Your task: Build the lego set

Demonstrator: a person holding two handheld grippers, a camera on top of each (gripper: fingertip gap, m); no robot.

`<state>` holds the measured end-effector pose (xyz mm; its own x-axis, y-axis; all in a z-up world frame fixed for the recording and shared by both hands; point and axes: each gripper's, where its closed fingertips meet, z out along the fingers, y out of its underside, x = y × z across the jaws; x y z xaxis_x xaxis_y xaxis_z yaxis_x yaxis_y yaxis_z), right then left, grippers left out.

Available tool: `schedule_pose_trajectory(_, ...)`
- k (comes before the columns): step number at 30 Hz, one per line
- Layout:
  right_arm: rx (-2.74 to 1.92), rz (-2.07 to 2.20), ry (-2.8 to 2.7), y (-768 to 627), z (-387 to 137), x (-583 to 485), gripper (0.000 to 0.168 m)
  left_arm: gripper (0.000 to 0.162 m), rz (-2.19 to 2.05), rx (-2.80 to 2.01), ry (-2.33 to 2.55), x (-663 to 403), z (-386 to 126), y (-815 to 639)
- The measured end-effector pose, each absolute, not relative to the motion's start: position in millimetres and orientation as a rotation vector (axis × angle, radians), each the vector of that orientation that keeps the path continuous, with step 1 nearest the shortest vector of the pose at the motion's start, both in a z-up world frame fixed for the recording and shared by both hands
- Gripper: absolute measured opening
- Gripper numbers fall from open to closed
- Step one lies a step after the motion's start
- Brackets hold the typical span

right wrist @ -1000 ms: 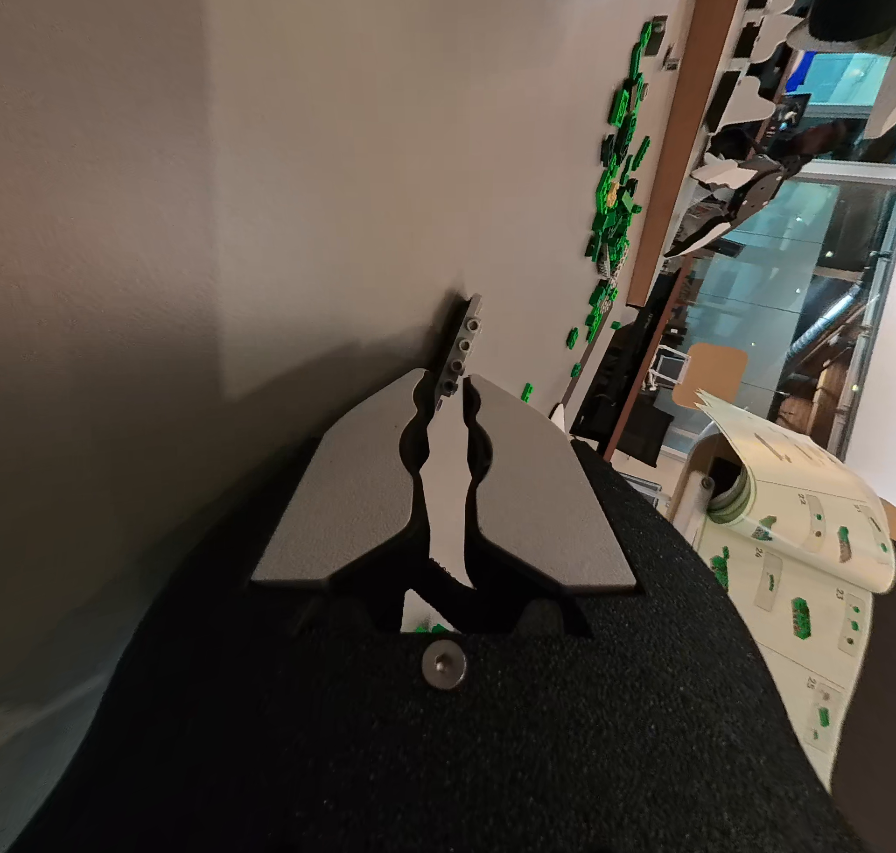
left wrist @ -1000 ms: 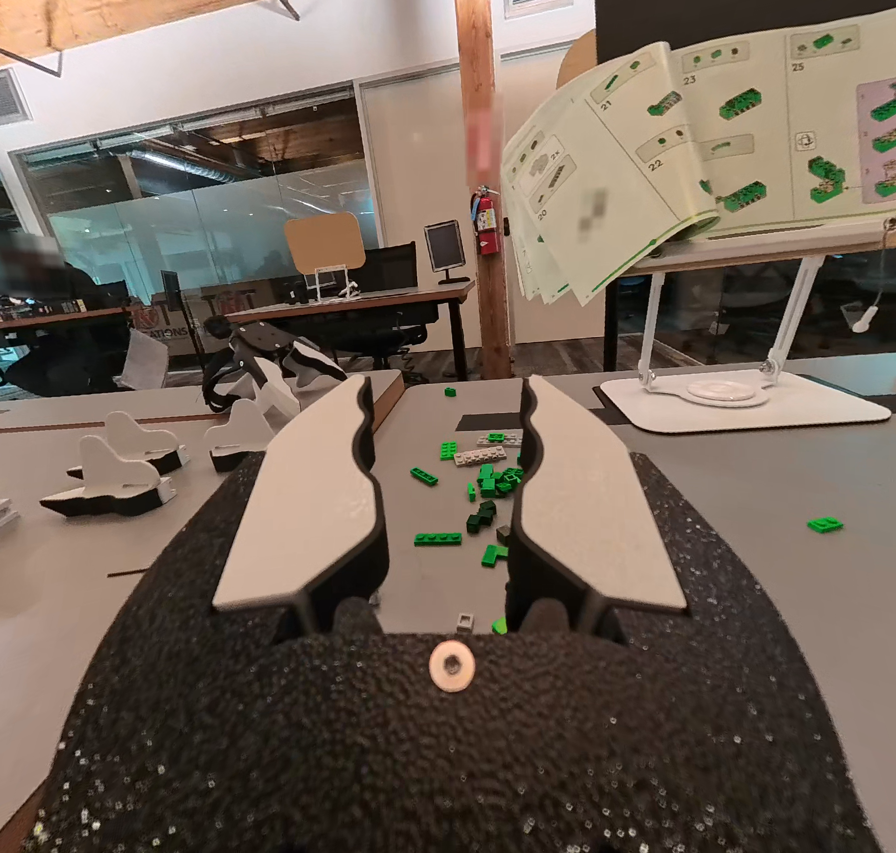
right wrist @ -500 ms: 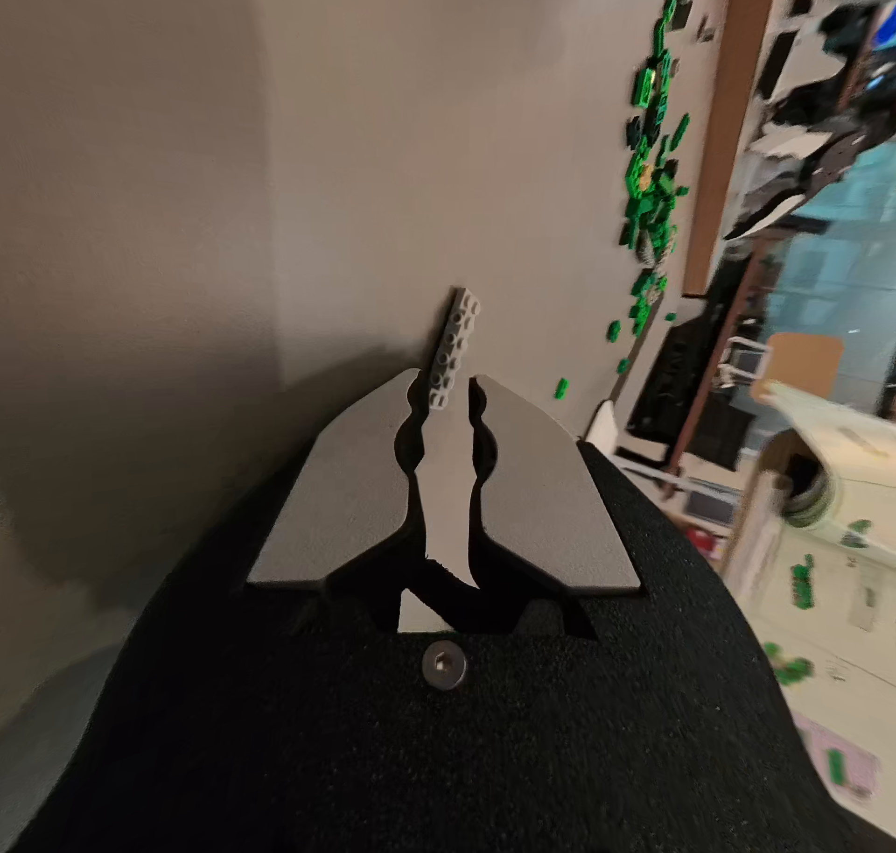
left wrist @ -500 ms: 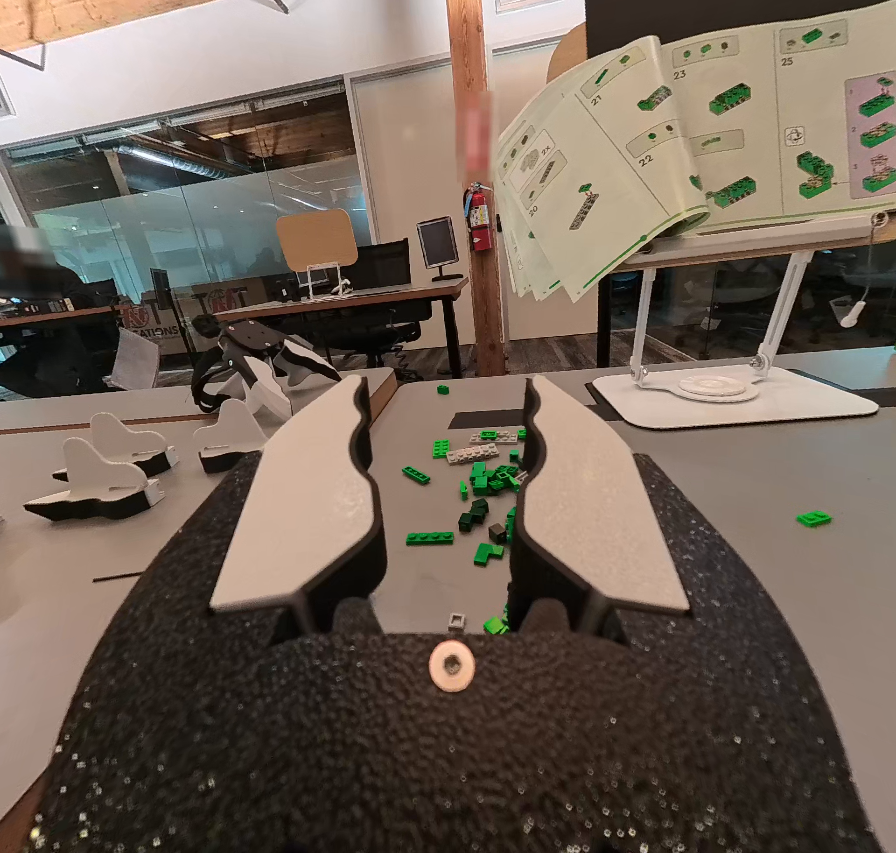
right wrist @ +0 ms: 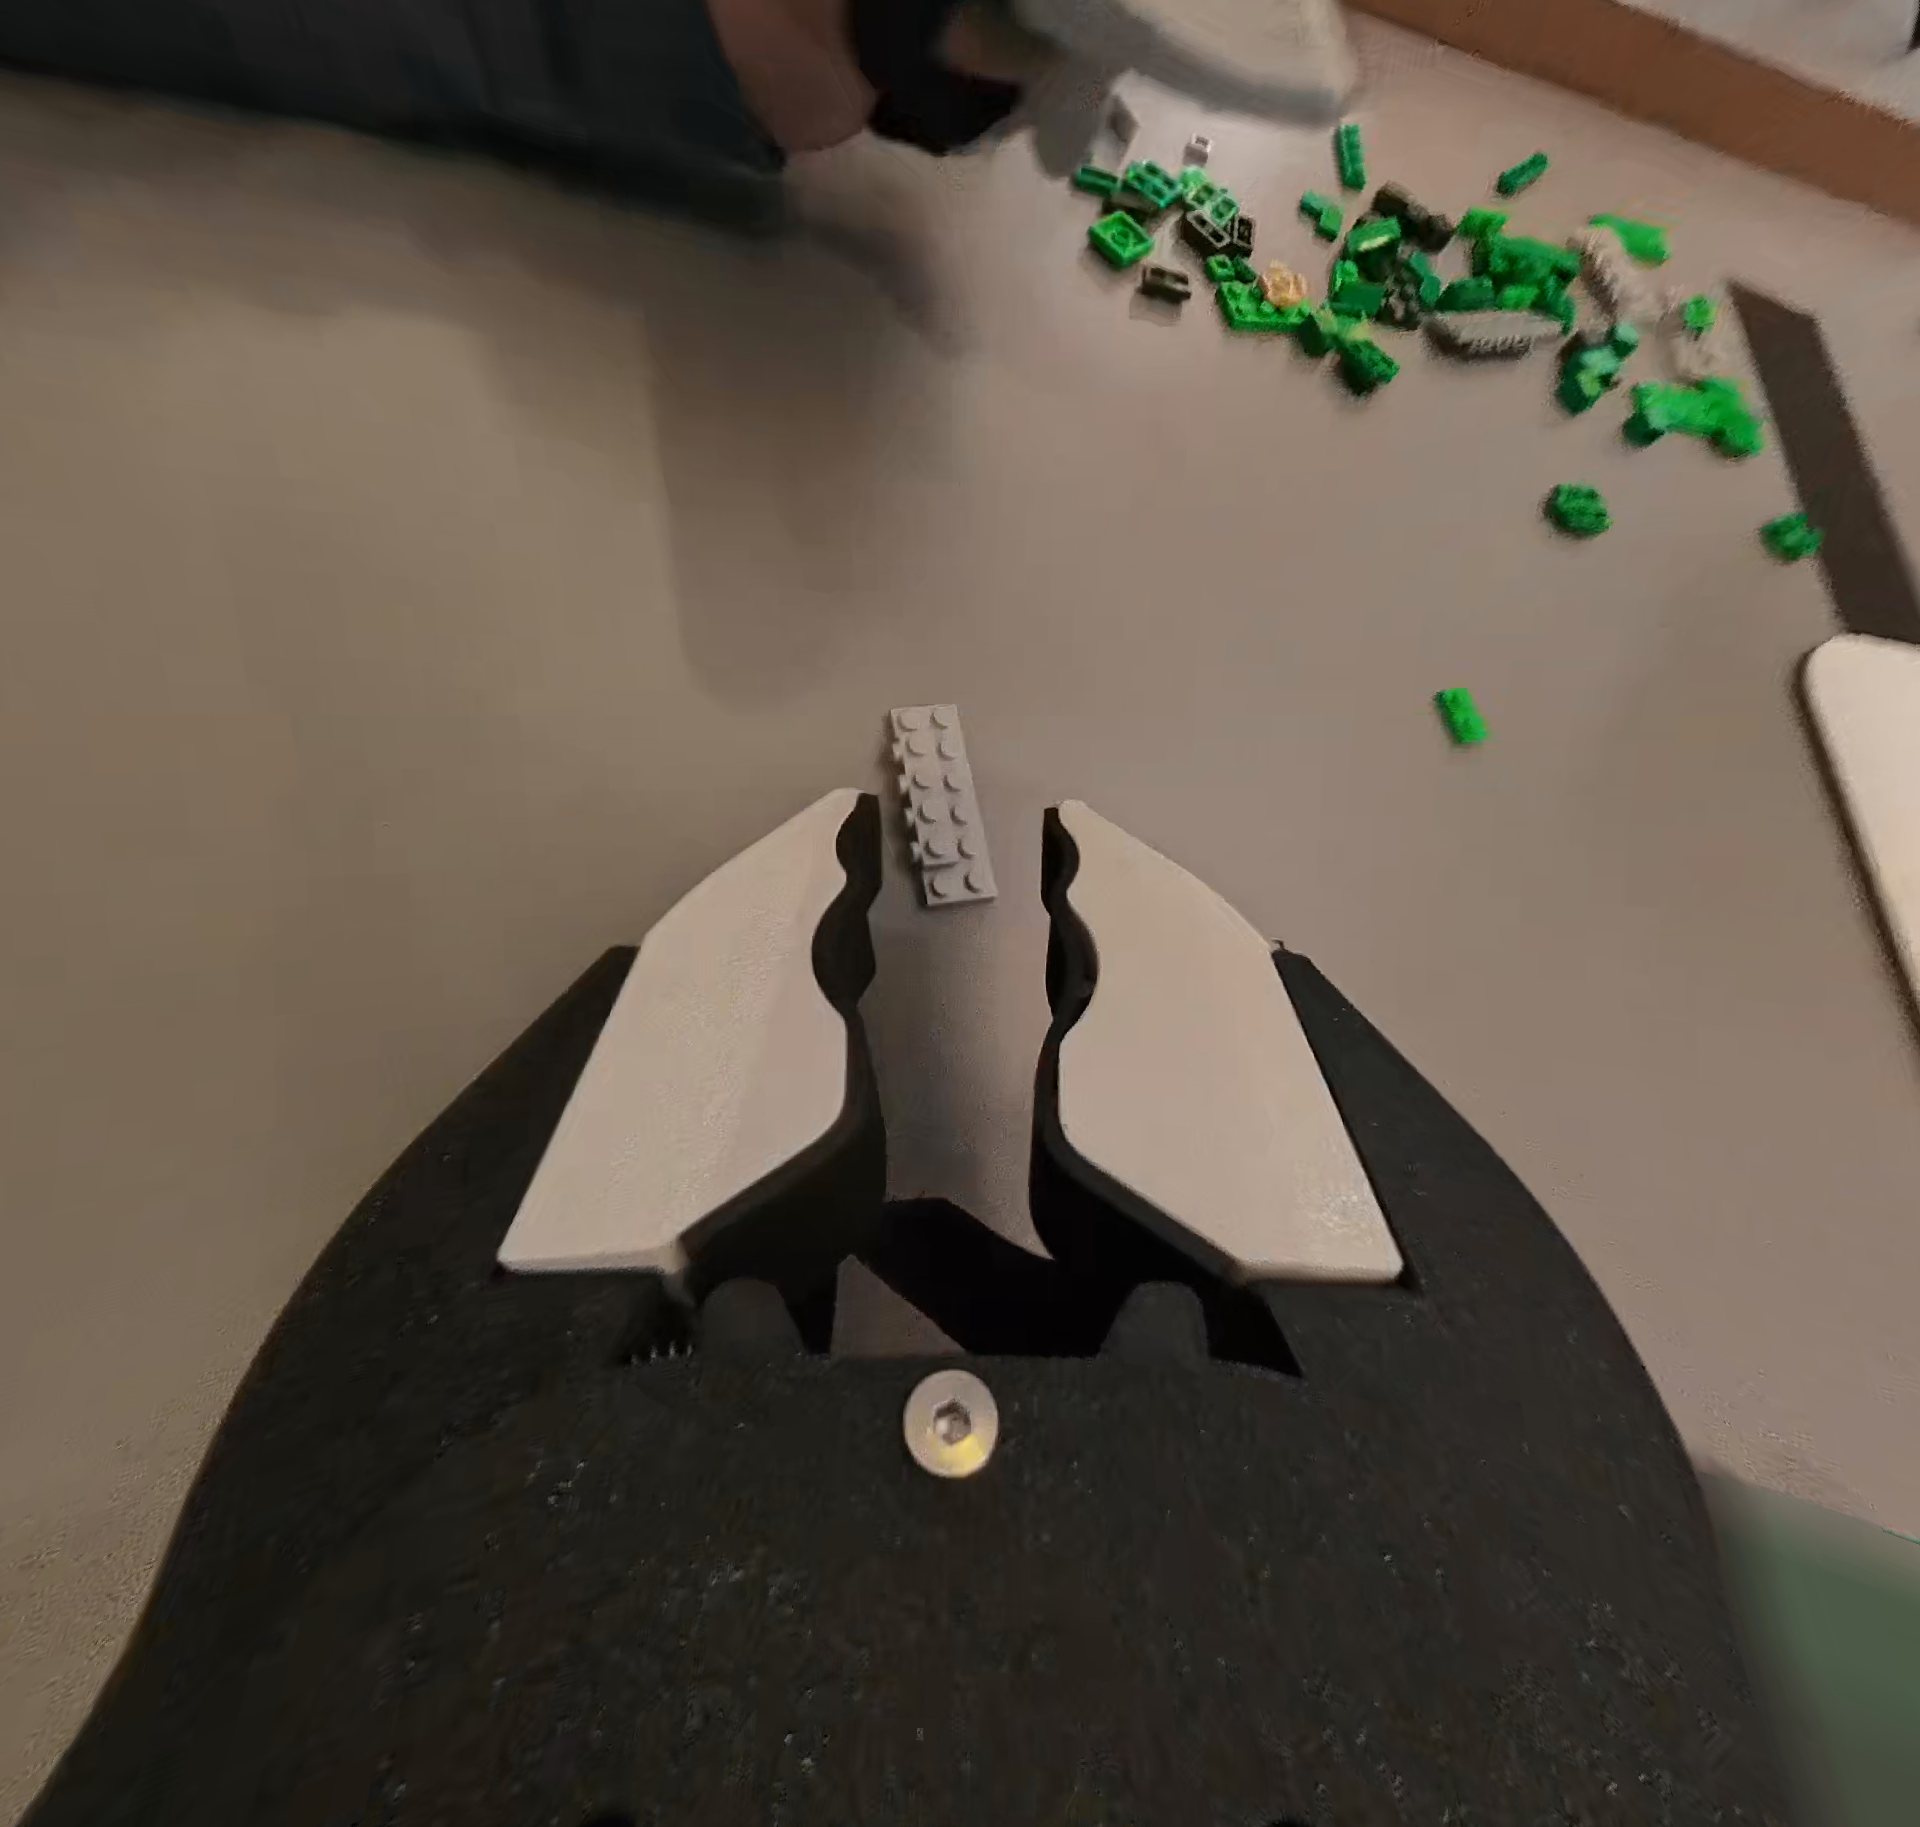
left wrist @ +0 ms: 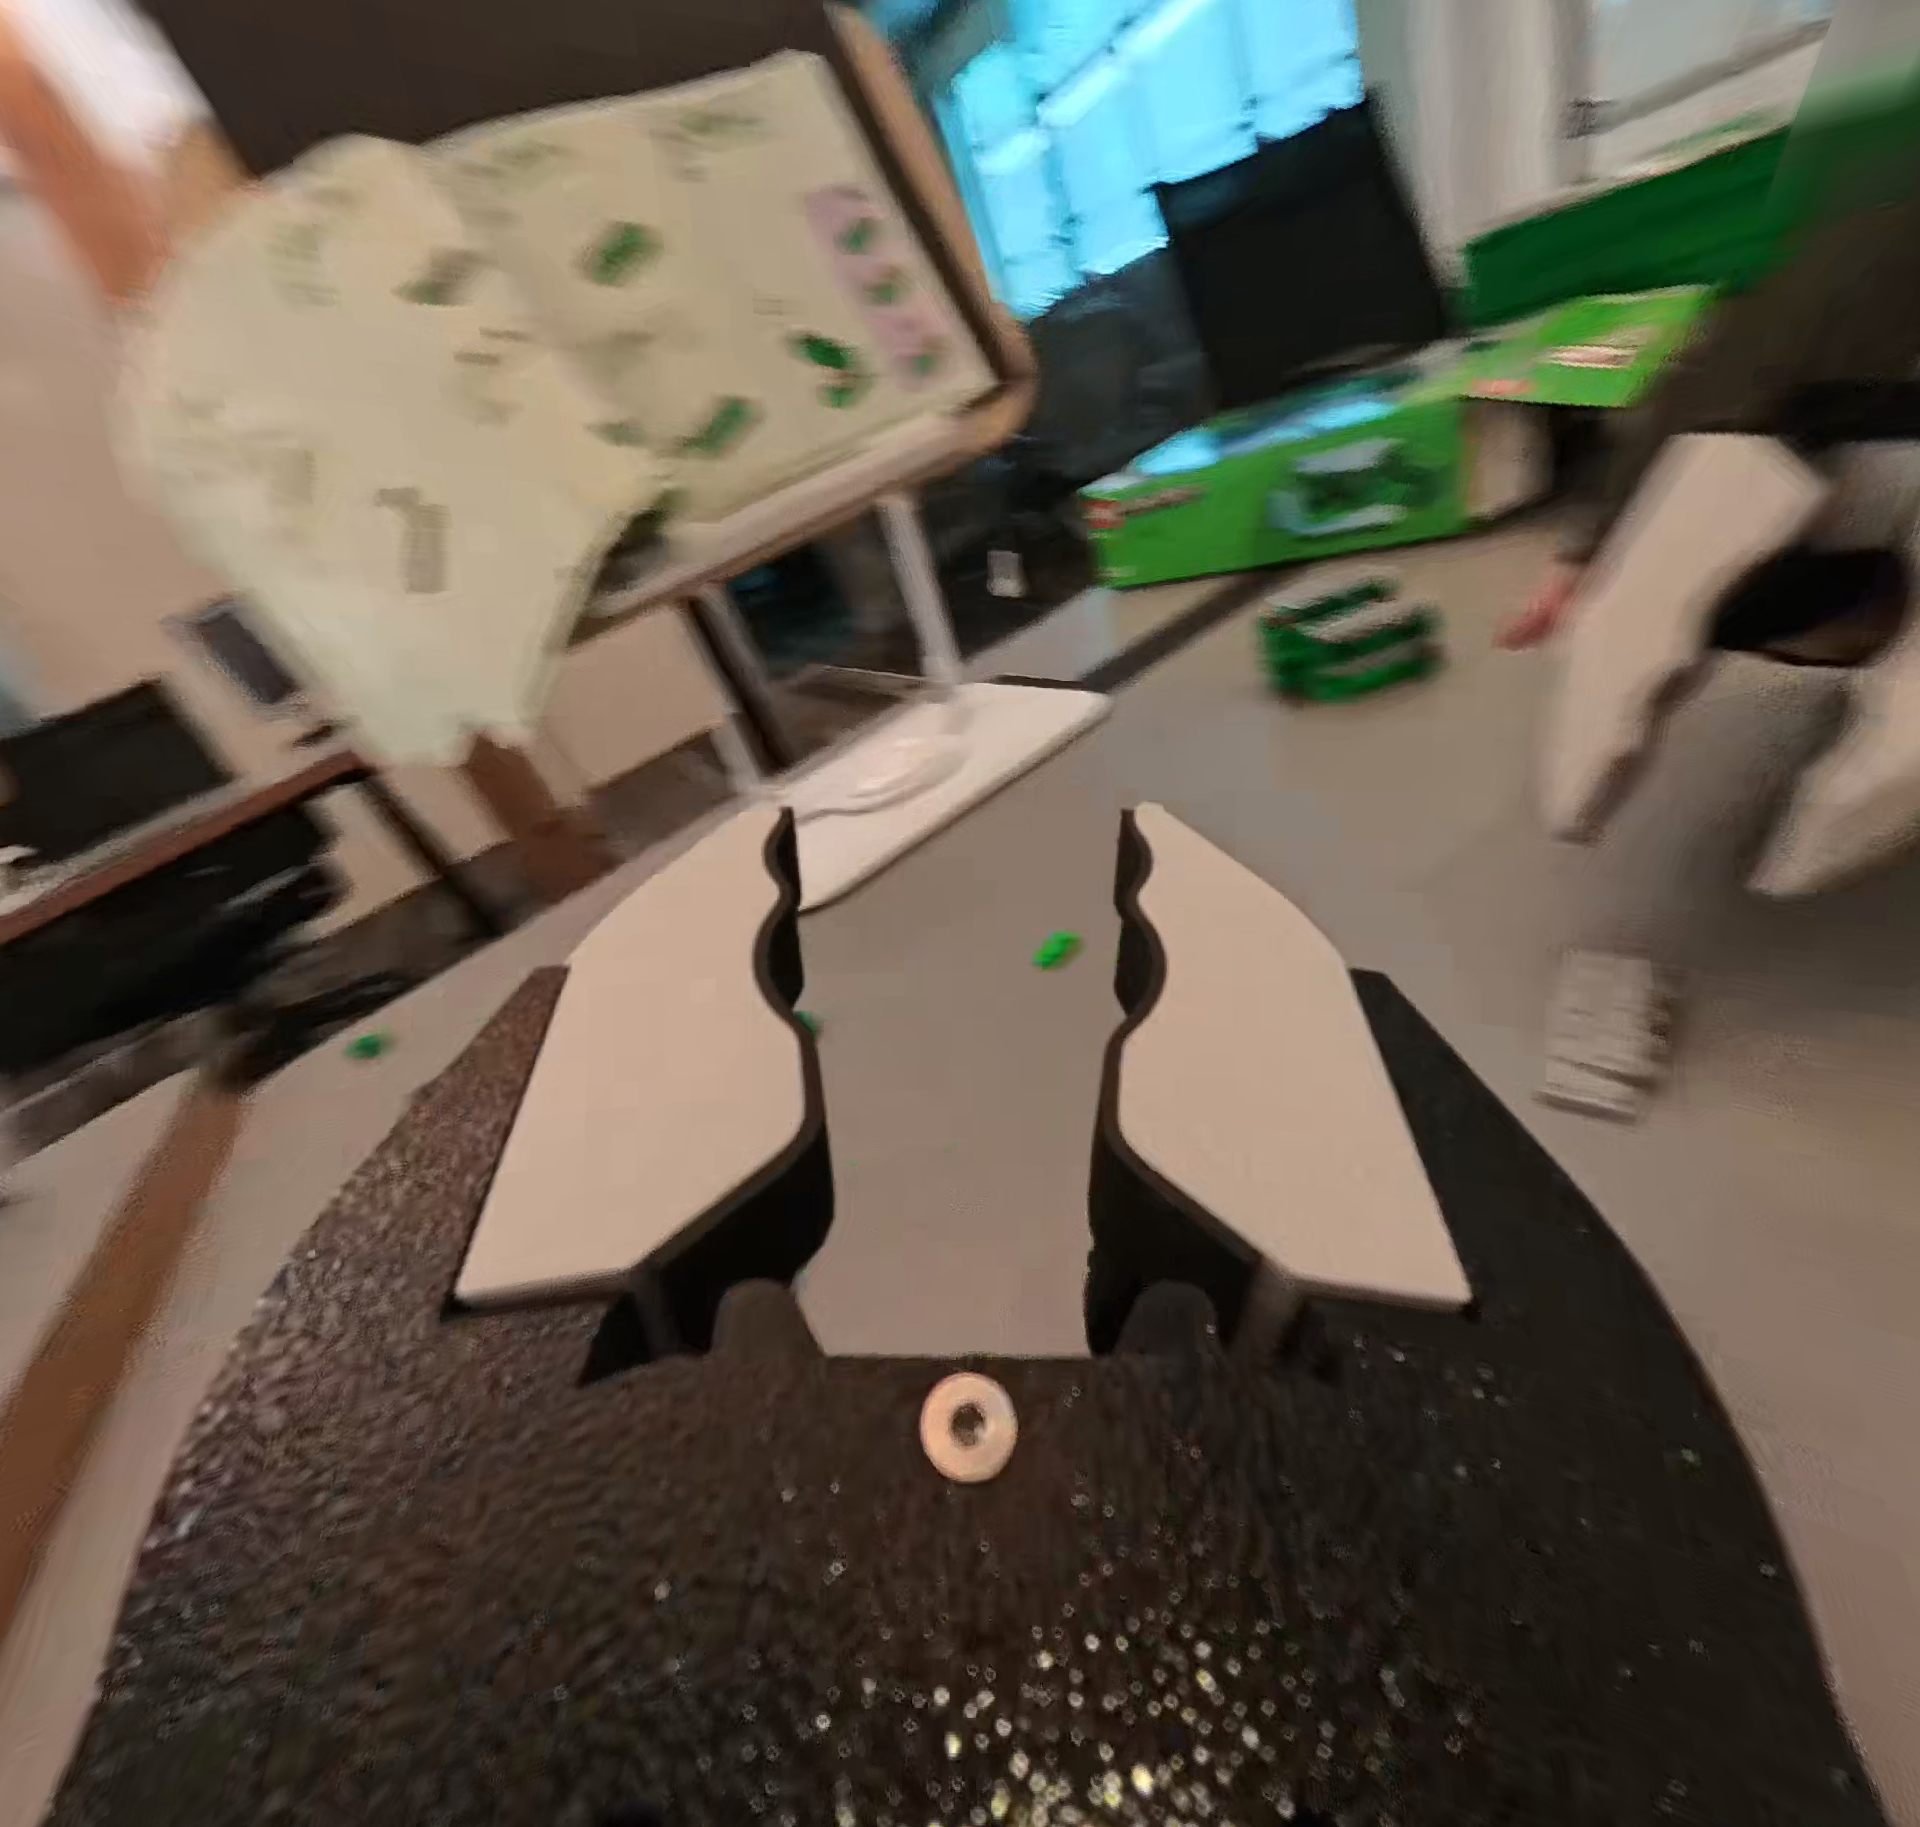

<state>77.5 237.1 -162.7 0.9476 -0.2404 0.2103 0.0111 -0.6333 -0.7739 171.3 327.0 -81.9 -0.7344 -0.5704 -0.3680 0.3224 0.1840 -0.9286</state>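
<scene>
Grey tabletop carries a grey plate, lying flat and free between the spread tips of the right gripper. Light, stiff and thin, it probably wants pinching across its long edges. Left gripper gapes empty.

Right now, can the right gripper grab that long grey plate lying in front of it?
Probably yes. The right gripper is open, and the grey plate lies flat on the table between its fingertips, with nothing blocking it. The left fingertip sits very near the plate's edge.
</scene>
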Motion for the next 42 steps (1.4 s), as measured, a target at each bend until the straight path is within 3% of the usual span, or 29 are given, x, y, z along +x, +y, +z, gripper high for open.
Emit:
schedule_pose_trajectory(9, -2.070, -0.189, 0.283, 226, -164, 85, 0.029, 0.060, -1.624, 0.000, 2.314, 128, -141, 282)
schedule_pose_trajectory(28, -2.126, -0.200, 0.258, 229, -173, 84, 0.027, 0.059, -1.552, 0.004, 2.358, 129, -152, 280)
schedule_pose_trajectory(42, -2.243, -0.124, 0.190, 238, -189, 85, 0.027, 0.033, -1.559, 0.138, 2.605, 98, -166, 274)
